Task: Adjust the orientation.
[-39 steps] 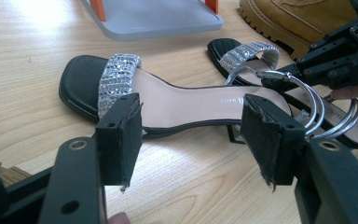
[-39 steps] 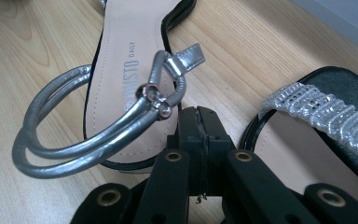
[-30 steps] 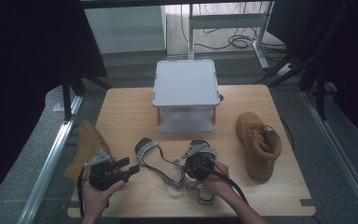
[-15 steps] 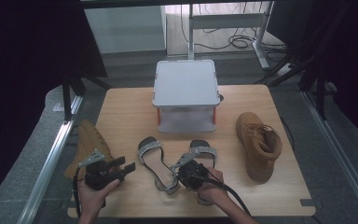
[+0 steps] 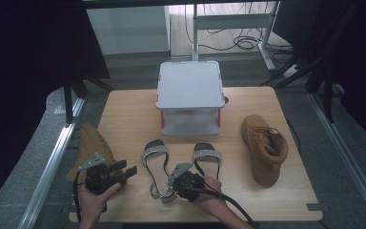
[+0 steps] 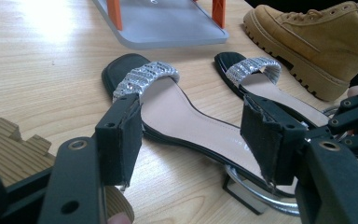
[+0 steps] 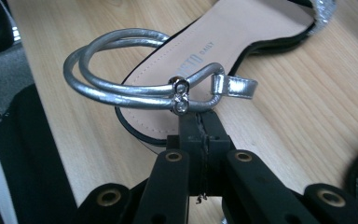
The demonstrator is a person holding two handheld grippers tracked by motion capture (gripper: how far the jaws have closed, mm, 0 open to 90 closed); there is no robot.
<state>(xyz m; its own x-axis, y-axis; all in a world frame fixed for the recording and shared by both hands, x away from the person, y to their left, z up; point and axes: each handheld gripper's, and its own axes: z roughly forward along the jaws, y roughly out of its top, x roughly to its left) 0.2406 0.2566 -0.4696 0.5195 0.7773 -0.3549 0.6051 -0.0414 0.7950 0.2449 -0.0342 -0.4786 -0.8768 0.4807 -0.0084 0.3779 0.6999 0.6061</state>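
Right gripper point(image 7: 200, 122) pinching the silver ankle strap point(image 7: 135, 88) of the left sandal point(image 5: 157, 164), jaws pressed together at the buckle. Sandal lying near the table's point(image 5: 124, 114) front edge, beside its twin point(image 5: 208, 161). Left gripper point(image 6: 193, 135) hovering spread, holding nothing. Likely handling light, with a thin, fairly stiff sole; strap soft and slick, probably flexing, so gripping the sole edge looking safer.

The right gripper point(image 5: 183, 180) hides the left sandal's point(image 5: 156, 163) heel, and whether its closed jaws pinch the silver strap point(image 7: 135, 88) is unclear.
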